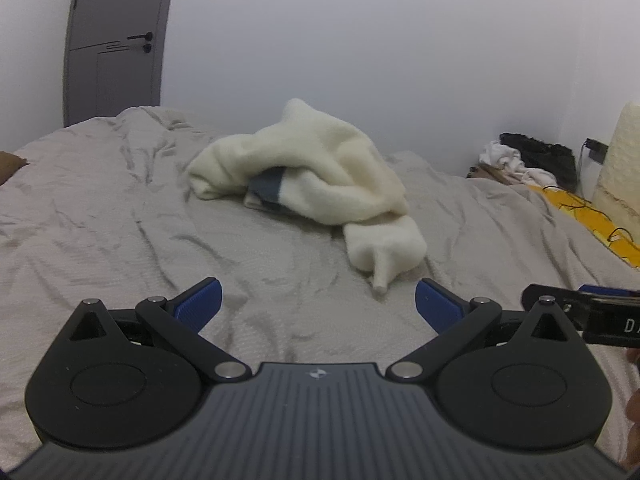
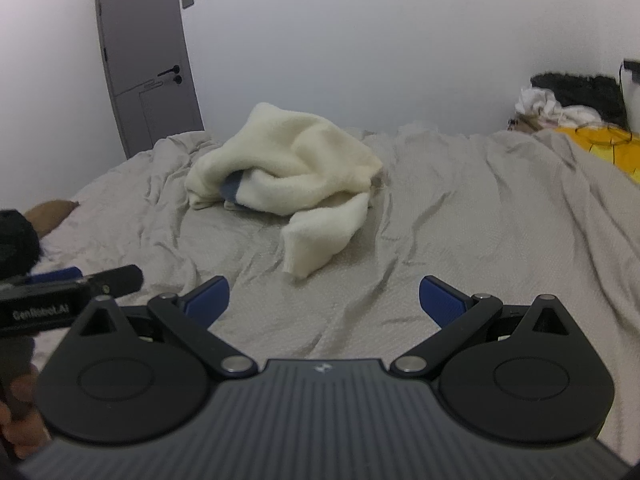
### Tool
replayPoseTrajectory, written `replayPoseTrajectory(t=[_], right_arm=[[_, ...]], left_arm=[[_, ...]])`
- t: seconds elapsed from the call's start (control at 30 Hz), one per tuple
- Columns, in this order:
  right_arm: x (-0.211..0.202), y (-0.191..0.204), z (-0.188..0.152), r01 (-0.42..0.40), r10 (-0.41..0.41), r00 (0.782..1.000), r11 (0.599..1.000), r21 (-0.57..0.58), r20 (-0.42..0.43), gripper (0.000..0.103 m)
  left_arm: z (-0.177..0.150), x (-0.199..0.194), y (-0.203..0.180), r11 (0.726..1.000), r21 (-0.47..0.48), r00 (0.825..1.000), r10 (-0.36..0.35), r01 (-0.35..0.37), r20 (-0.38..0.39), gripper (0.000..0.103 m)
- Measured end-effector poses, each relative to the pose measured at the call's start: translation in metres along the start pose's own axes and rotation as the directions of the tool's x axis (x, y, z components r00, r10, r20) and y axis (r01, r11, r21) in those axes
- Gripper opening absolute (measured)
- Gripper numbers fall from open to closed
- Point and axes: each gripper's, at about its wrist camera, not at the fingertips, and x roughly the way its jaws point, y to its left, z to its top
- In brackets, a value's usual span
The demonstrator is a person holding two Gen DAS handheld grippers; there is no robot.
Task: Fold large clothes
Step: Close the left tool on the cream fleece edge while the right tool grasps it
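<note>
A cream fleece garment [image 1: 320,168] lies crumpled in a heap on the grey bed [image 1: 100,216], with a blue-grey patch showing inside its folds and one sleeve trailing toward me. It also shows in the right wrist view [image 2: 292,172]. My left gripper [image 1: 318,300] is open and empty, just short of the sleeve end, above the sheet. My right gripper [image 2: 324,298] is open and empty, a little short of the garment's near corner. Each gripper shows at the edge of the other's view.
The bed sheet [image 2: 480,208] is wrinkled. A pile of black and white clothes [image 1: 528,158] and a yellow item [image 1: 592,216] lie at the far right. A grey door [image 1: 116,40] stands in the back left wall. A brown pillow [image 2: 48,212] lies at the left.
</note>
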Motion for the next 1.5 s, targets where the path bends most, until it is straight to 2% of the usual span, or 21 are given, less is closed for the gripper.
replayPoseTrajectory(t=[0.23, 0.3, 0.4, 0.57, 0.67, 0.83, 0.87, 1.07, 1.13, 1.2, 1.3, 1.37, 1.5], right_arm=[[0.008, -0.005, 0.001, -0.016, 0.016, 1.000, 1.000, 0.019, 0.003, 0.103], [0.014, -0.006, 0.005, -0.009, 0.009, 1.000, 1.000, 0.016, 0.004, 0.103], [0.026, -0.012, 0.018, -0.001, 0.001, 1.000, 1.000, 0.008, 0.001, 0.103], [0.044, -0.028, 0.047, -0.001, 0.001, 1.000, 1.000, 0.030, 0.000, 0.103], [0.062, -0.041, 0.065, -0.021, 0.021, 1.000, 0.996, 0.089, -0.010, 0.103], [0.119, -0.063, 0.091, -0.088, 0.096, 0.995, 0.977, 0.195, -0.028, 0.102], [0.134, -0.068, 0.095, -0.098, 0.107, 0.994, 0.972, 0.216, -0.029, 0.099], [0.228, -0.093, 0.112, -0.120, 0.137, 0.990, 0.945, 0.304, -0.037, 0.096], [0.260, -0.104, 0.115, -0.130, 0.154, 0.987, 0.932, 0.337, -0.047, 0.090], [0.291, -0.114, 0.117, -0.148, 0.179, 0.982, 0.922, 0.359, -0.055, 0.080], [0.332, -0.125, 0.119, -0.154, 0.192, 0.979, 0.913, 0.377, -0.067, 0.076], [0.351, -0.131, 0.120, -0.172, 0.215, 0.974, 0.900, 0.401, -0.064, 0.072], [0.378, -0.139, 0.123, -0.180, 0.230, 0.971, 0.875, 0.448, -0.058, 0.070]], left_arm=[[0.003, 0.014, -0.007, 1.000, 0.002, 1.000, 0.000, 0.000, 0.024, 0.103], [0.009, 0.023, -0.010, 1.000, 0.002, 1.000, 0.008, -0.008, 0.011, 0.103], [0.021, 0.038, -0.014, 1.000, 0.007, 1.000, 0.004, -0.004, -0.001, 0.103], [0.046, 0.065, -0.018, 0.997, 0.071, 1.000, 0.026, -0.026, -0.001, 0.103], [0.062, 0.087, -0.016, 0.997, 0.070, 1.000, 0.014, -0.012, -0.018, 0.103], [0.081, 0.146, -0.022, 0.993, 0.122, 0.999, 0.010, -0.005, -0.044, 0.103], [0.083, 0.158, -0.023, 0.991, 0.132, 0.999, 0.001, 0.005, -0.044, 0.103], [0.089, 0.235, -0.029, 0.979, 0.179, 0.994, -0.090, 0.100, -0.065, 0.103], [0.089, 0.261, -0.034, 0.969, 0.216, 0.992, -0.112, 0.123, -0.062, 0.103], [0.087, 0.282, -0.039, 0.956, 0.250, 0.988, -0.138, 0.151, -0.070, 0.103], [0.083, 0.312, -0.046, 0.940, 0.285, 0.981, -0.167, 0.189, -0.099, 0.099], [0.081, 0.326, -0.050, 0.934, 0.300, 0.980, -0.168, 0.193, -0.107, 0.098], [0.079, 0.346, -0.058, 0.928, 0.344, 0.988, -0.114, 0.143, -0.102, 0.091]])
